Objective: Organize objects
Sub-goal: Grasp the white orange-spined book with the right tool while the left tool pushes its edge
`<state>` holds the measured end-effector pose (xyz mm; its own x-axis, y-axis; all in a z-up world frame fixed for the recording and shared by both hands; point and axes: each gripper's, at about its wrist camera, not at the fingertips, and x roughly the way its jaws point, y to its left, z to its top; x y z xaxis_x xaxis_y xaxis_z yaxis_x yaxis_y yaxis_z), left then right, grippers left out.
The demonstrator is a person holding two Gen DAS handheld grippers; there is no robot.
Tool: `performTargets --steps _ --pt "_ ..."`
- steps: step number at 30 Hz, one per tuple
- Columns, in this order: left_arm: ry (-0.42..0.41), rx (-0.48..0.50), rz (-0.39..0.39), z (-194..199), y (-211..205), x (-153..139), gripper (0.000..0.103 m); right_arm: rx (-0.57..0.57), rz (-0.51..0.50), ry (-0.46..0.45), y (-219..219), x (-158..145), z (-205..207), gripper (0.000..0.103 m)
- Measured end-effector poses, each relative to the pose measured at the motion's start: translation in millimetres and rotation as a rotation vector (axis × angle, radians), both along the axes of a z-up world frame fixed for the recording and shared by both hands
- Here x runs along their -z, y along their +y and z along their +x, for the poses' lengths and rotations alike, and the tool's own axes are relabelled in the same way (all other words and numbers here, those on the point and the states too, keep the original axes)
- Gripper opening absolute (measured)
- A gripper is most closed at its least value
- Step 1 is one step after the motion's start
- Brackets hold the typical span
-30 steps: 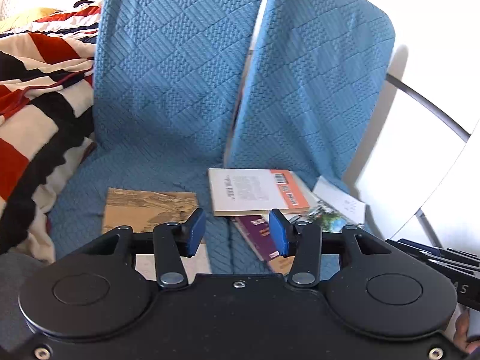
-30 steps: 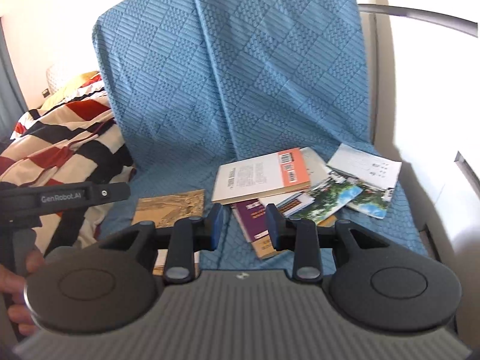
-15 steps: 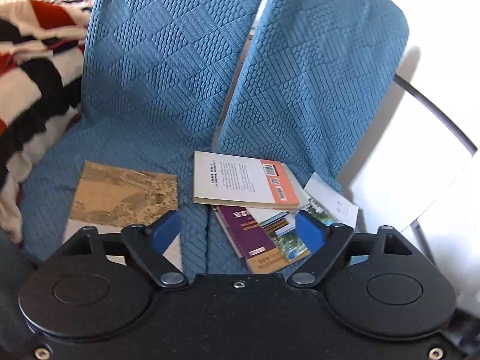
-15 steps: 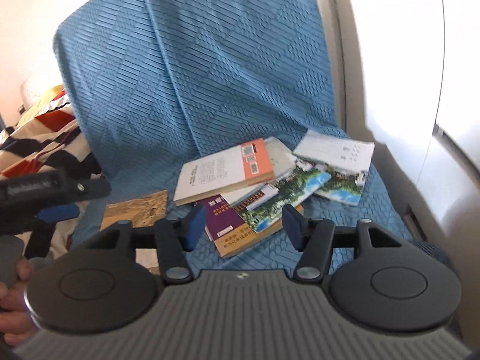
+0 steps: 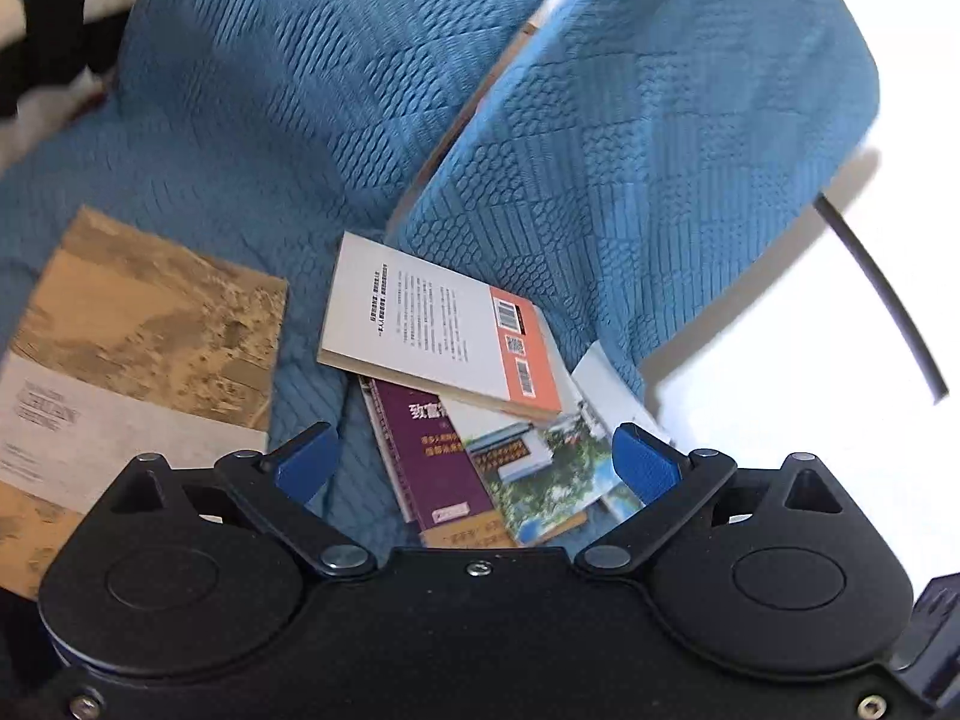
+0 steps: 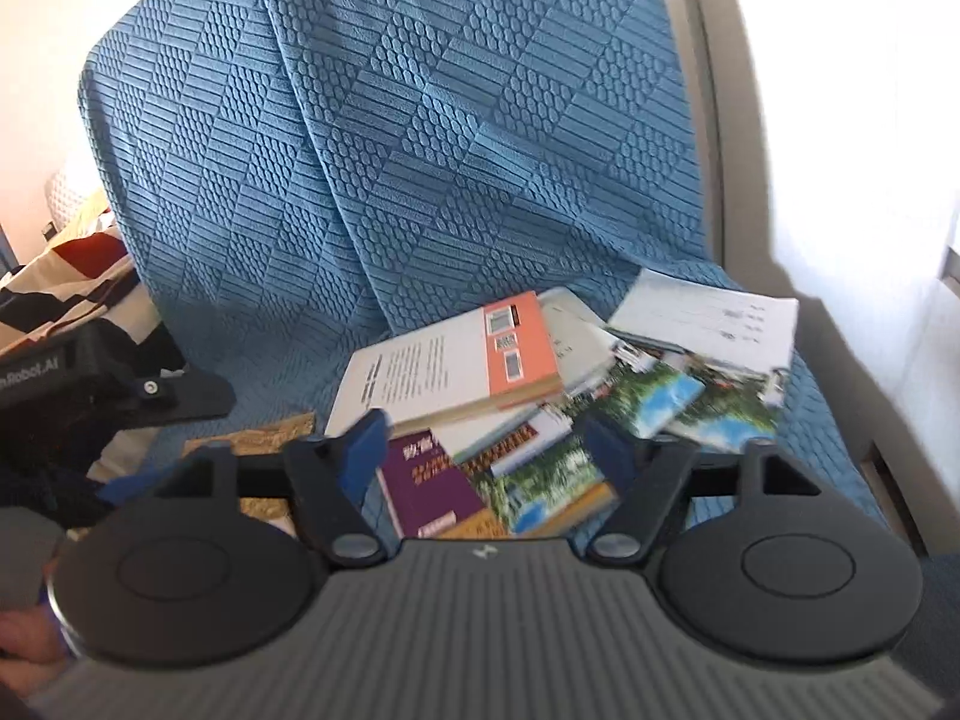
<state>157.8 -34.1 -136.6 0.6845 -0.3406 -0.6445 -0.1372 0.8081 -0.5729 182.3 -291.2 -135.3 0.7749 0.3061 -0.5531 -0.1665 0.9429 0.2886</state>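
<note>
Nothing is sorted yet. Your left claw (image 5: 474, 465) at the bottom of its frame and your right claw (image 6: 480, 450) are both empty, jaws opening wide above the pile. Just beyond them the purple softcover book (image 5: 429, 462) lies lowest, overlapped by a glossy landscape-photo booklet (image 5: 540, 468) and the white book with an orange barcode strip (image 5: 438, 336) — all askew on the blue textured seat cover (image 5: 300, 120). The tan landscape-cover book (image 5: 138, 348) sits apart at left; every one remains to be stacked.

Right gripper (image 6: 480, 450) jaws opening, empty — above the book pile (image 6: 528, 396).
</note>
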Motion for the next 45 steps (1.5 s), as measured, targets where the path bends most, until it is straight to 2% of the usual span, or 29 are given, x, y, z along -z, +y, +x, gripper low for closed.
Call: performTargets --steps 3,6,9,14,16,19,21,25,27,31,35,36,40,44,45 --pt "0.020 -0.033 -0.069 15 9 17 0.096 -0.015 0.024 0.026 0 9 21 0.084" --pt "0.020 -0.049 -0.182 27 16 34 0.096 0.008 0.047 0.088 -4 18 40 0.084" --pt "0.056 -0.066 -0.264 42 20 52 0.096 0.001 0.090 0.122 -6 26 57 0.084" --pt "0.104 -0.100 -0.331 64 25 88 0.095 -0.008 0.054 0.161 1 40 91 0.081" --pt "0.139 -0.107 -0.350 74 27 104 0.095 -0.009 0.045 0.179 1 46 104 0.074" --pt "0.167 -0.136 -0.379 85 31 122 0.095 -0.007 0.075 0.220 -1 57 121 0.058" --pt "0.174 -0.147 -0.394 90 33 128 0.094 0.023 0.047 0.226 0 62 127 0.032" --pt "0.169 -0.161 -0.402 101 35 135 0.091 0.036 0.033 0.197 4 67 137 0.024" --pt "0.166 -0.176 -0.387 107 35 135 0.085 0.012 0.017 0.188 10 72 142 0.023" --pt "0.166 -0.196 -0.399 118 36 137 0.079 -0.062 -0.013 0.175 27 75 156 0.020" --pt "0.176 -0.197 -0.349 124 31 139 0.070 -0.089 -0.046 0.186 34 82 164 0.018" --pt "0.176 -0.201 -0.334 125 30 139 0.069 -0.087 -0.055 0.185 34 84 165 0.015" --pt "0.173 -0.203 -0.314 127 26 141 0.068 -0.077 -0.062 0.179 29 85 169 0.015" --pt "0.177 -0.250 -0.320 125 29 145 0.056 -0.057 -0.018 0.193 20 86 174 0.015" --pt "0.181 -0.256 -0.312 124 29 145 0.046 -0.057 -0.012 0.196 19 86 175 0.015"
